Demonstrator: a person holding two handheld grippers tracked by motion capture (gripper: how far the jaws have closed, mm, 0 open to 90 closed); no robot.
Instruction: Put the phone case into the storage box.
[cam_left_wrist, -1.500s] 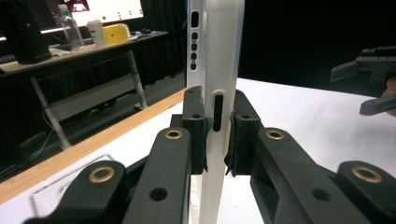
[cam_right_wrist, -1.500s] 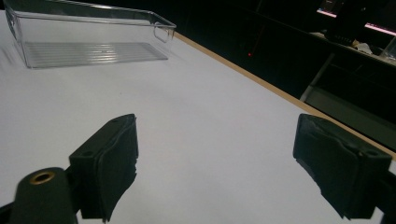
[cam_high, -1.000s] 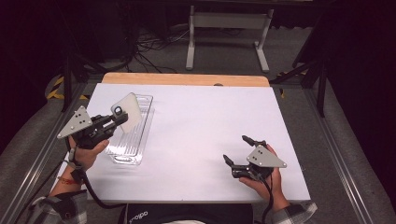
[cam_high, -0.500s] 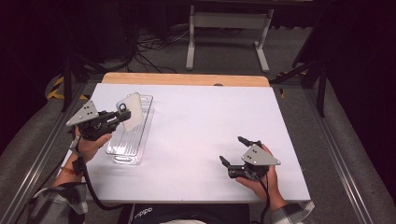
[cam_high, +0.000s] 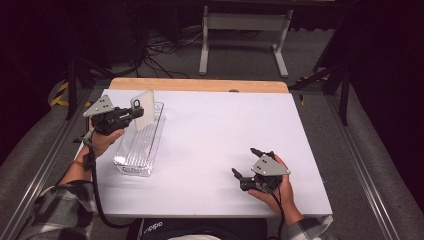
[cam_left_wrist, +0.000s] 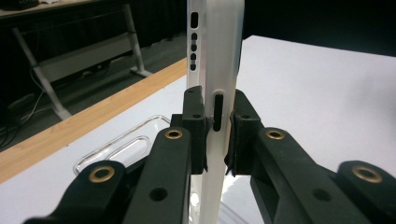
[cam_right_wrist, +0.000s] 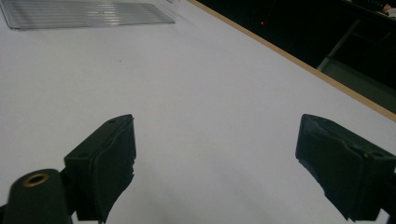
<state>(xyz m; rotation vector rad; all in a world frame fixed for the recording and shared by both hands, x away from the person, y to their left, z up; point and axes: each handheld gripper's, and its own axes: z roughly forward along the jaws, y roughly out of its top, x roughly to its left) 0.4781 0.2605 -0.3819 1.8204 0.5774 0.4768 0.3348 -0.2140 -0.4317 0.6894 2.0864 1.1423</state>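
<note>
On the white table (cam_high: 210, 145) a clear plastic tray (cam_high: 140, 145) lies along the left side. Above its far end the left gripper (cam_high: 131, 114) pinches a translucent white phone case (cam_high: 142, 110), apparently upright and clear of the tray. The right gripper (cam_high: 248, 162) rests near the table's front edge, jaws spread wide with nothing between them.

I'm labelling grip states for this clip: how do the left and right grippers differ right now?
The left gripper is shut on the white phone case, its pads clamped on the edge; the right gripper is open, with nothing between the jaws. The left is held above the clear tray; the right sits low over bare table. Both are black, with grey plates on top.
</note>
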